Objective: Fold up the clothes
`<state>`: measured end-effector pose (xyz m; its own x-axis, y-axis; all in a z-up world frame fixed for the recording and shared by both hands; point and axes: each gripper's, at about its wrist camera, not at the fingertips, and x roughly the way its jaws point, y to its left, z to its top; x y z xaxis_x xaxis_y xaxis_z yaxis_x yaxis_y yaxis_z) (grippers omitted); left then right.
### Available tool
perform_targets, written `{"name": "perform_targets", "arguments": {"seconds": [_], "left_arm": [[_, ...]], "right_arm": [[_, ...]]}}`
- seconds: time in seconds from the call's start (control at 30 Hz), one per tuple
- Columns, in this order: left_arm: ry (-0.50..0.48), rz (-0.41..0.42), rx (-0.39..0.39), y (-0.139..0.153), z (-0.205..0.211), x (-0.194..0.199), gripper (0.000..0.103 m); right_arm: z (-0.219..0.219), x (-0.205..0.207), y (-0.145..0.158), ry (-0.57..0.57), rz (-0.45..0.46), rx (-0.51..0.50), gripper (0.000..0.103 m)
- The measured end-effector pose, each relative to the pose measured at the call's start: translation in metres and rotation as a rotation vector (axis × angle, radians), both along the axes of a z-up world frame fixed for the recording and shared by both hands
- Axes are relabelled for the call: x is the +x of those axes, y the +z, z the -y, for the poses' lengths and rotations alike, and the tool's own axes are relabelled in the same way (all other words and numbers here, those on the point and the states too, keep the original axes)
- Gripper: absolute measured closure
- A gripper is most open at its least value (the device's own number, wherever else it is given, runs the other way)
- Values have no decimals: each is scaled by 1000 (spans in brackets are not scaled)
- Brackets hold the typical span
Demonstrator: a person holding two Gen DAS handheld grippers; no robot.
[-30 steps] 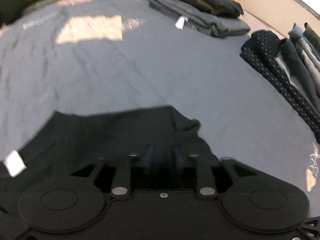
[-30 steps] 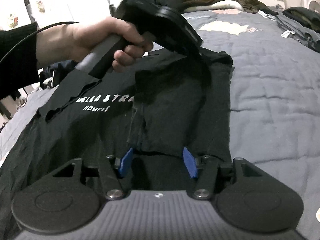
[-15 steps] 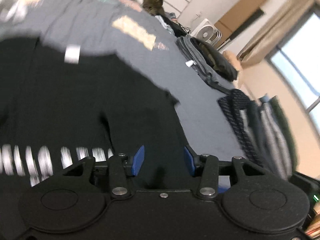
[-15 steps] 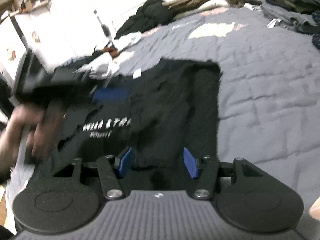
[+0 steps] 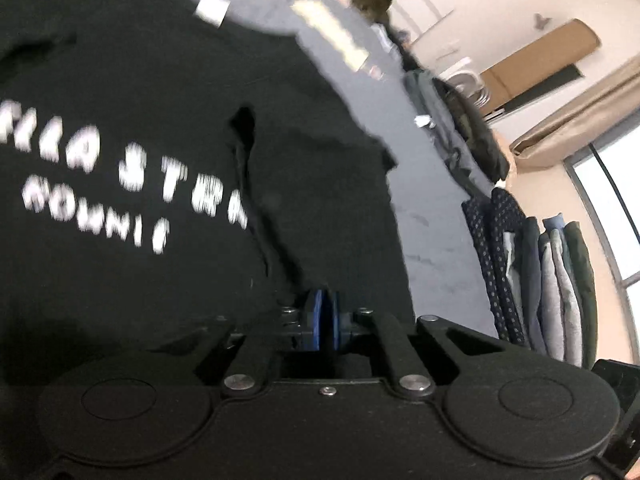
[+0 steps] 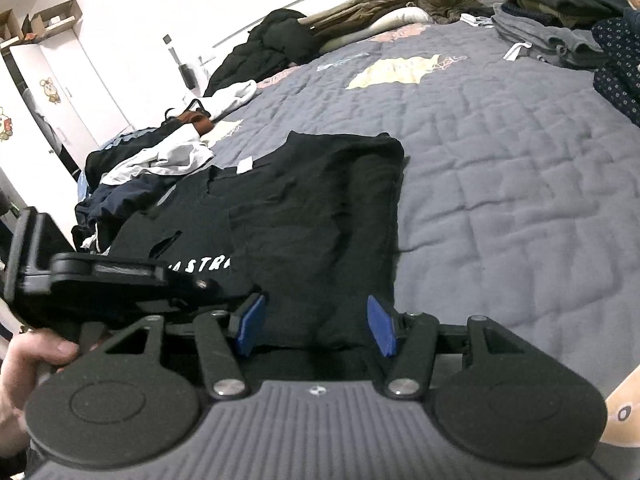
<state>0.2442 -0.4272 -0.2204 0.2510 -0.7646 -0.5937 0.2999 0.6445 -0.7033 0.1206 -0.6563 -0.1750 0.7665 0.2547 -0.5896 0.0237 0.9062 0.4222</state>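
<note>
Black T-shirt [image 6: 320,216] spread flat on the grey quilted bed [image 6: 500,168], printed side up, right-hand side already folded in over the lettering, presumably to narrow it before the cross fold; near hem just ahead of both tools. Left gripper [image 5: 325,312]: jaws just closed together, seemingly pinching the cloth at that hem, though dark fabric hides the bite. Right gripper [image 6: 316,326]: jaws apart, hem between them, unclamped
</note>
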Motion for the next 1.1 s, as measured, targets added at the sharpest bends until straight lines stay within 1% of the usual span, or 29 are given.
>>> {"name": "perform_targets", "arguments": {"seconds": [0.03, 0.07, 0.13, 0.2, 0.3, 0.43, 0.47, 0.5, 0.6, 0.63, 0.7, 0.77, 0.8, 0.83, 0.87, 0.97, 1.0, 1.03, 1.07, 1.1], "left_arm": [[5, -11, -7, -3, -1, -2, 97], [18, -12, -16, -4, -4, -6, 102], [46, -21, -37, -6, -11, -14, 102], [80, -58, -67, -10, -21, -22, 102], [126, -84, -68, -15, -35, -31, 102], [182, -131, -65, -17, -52, -37, 101], [197, -144, -69, -16, -55, -38, 101], [208, -142, -82, -13, -58, -39, 101], [205, -79, -106, 3, -62, -45, 99], [189, -74, -133, 6, -61, -46, 97], [152, -60, -190, 13, -57, -47, 87], [110, -49, -255, 17, -45, -45, 61], [94, -59, -287, 16, -37, -42, 58], [79, -76, -314, 12, -29, -38, 57], [66, -96, -325, 7, -21, -34, 57], [51, -163, -273, -16, -2, -24, 58], [53, -167, -264, -22, -4, -25, 62], [56, -170, -254, -28, -6, -26, 72], [55, -170, -247, -32, -9, -28, 74], [48, -166, -245, -31, -14, -30, 74]], "right_arm": [[0, 0, -1, -2, -5, -5, 47], [1, 0, -1, -4, -11, -9, 47], [2, 1, -2, -8, -21, -19, 47], [1, 2, -5, -11, -43, -49, 47], [-3, 4, -14, -9, -100, -138, 47], [-3, 2, -18, 8, -106, -211, 47], [-2, 2, -18, -1, -106, -207, 47], [0, 1, -18, -7, -105, -203, 47], [2, 1, -18, -15, -104, -210, 47], [2, 1, -17, -16, -104, -218, 47], [3, 0, -17, -17, -104, -233, 47], [3, 0, -17, -9, -107, -251, 47], [3, 0, -17, -5, -108, -259, 47], [4, -1, -17, -2, -109, -261, 47], [4, -1, -17, 1, -110, -264, 47], [7, -3, -19, 2, -112, -272, 47], [8, -3, -20, 5, -110, -272, 47], [9, -3, -20, 6, -109, -273, 47], [9, -3, -20, 9, -109, -277, 47], [9, -3, -21, 12, -108, -281, 47]]}}
